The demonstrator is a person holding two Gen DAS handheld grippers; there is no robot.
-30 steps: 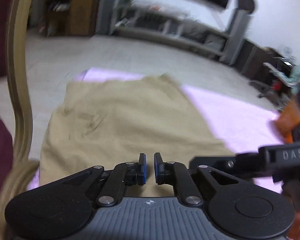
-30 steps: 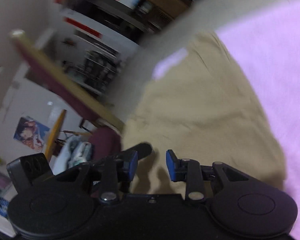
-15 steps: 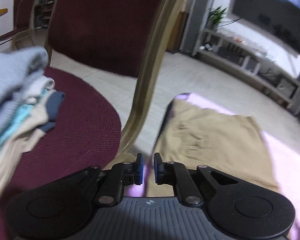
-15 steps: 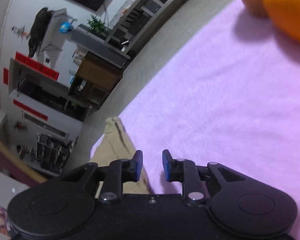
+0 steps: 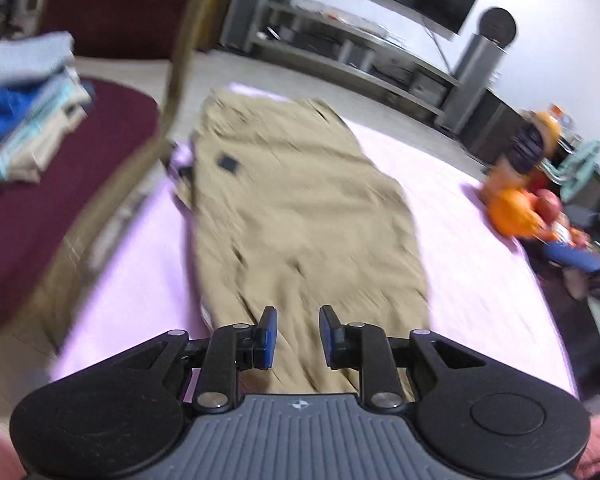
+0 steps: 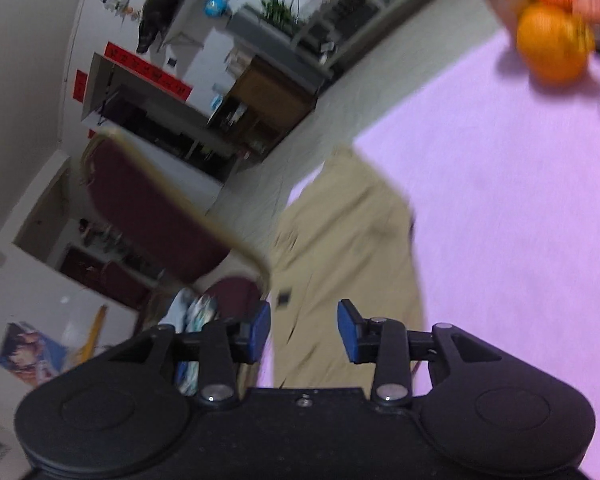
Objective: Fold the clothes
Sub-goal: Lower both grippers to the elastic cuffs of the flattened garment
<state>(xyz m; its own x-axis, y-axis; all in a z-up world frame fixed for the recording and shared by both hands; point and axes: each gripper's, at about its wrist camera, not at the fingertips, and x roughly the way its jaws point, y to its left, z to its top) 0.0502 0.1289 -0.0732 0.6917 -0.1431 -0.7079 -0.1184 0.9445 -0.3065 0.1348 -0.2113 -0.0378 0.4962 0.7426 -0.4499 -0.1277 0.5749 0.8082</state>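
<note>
A tan pair of trousers [image 5: 300,208] lies folded lengthwise on the pink cloth-covered surface [image 5: 472,264], seen blurred in both views. In the left wrist view my left gripper [image 5: 296,336] hovers over the near end of the garment; its jaws are opening and nothing is between them. In the right wrist view the tan trousers [image 6: 340,264] lie below and ahead of my right gripper [image 6: 303,330], whose jaws are also opening with nothing held.
A maroon chair [image 5: 52,184] with a gold frame stands left of the surface and bears a stack of folded clothes [image 5: 24,104]. Orange and red toys [image 5: 524,208] sit at the far right edge. The pink cloth [image 6: 520,220] spreads right of the trousers.
Both grippers have swung back so the whole garment is in view, and both have widened their jaws. The left view moved from the chair to the trousers.
</note>
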